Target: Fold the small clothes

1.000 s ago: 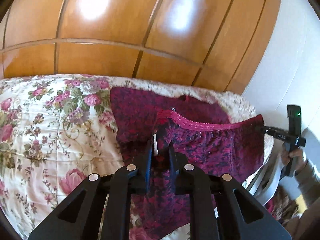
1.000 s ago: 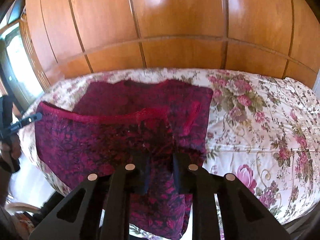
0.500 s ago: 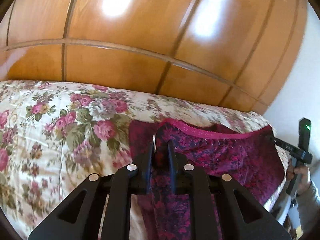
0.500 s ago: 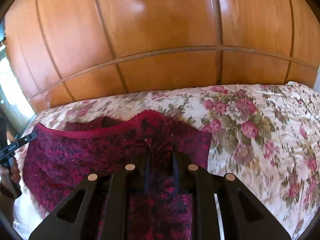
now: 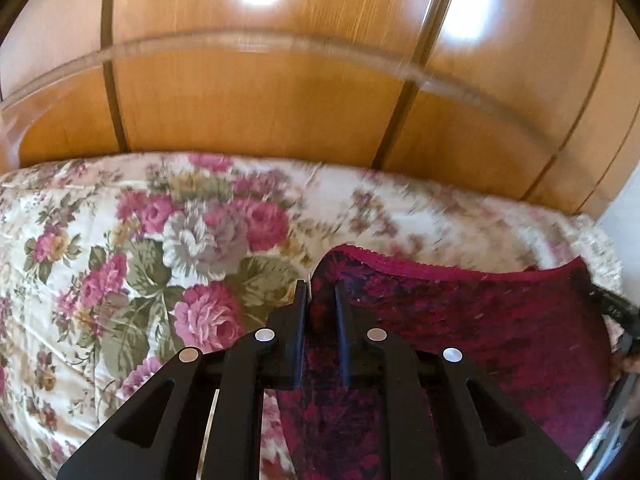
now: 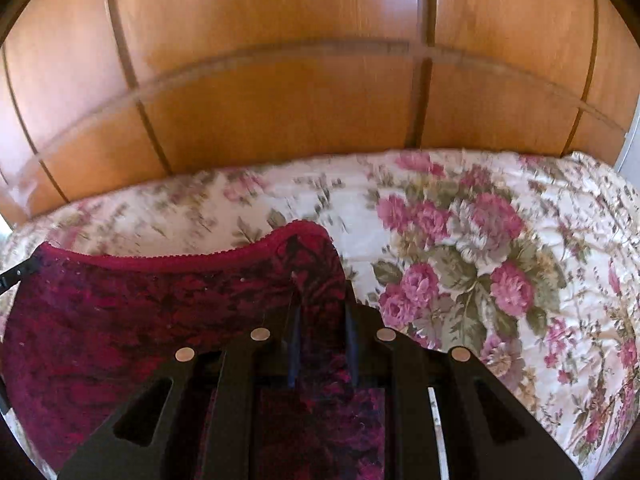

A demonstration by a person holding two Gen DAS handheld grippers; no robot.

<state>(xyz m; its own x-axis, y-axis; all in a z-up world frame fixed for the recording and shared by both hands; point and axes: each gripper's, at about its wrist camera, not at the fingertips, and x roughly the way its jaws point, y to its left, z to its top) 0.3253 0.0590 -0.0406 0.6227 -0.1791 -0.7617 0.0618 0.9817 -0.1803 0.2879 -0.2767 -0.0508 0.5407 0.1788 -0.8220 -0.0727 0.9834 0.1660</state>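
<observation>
Where the left wrist camera looks, a floral bedspread covers the bed below glossy wooden panelling. The left gripper is clamped on one corner of a dark red patterned garment, whose lace-trimmed edge runs rightward to the right gripper's tip at the frame edge.

From the right wrist camera, the same bedspread and panelling appear. The right gripper pinches the garment's opposite corner, the cloth stretching leftward to the left gripper's tip.
</observation>
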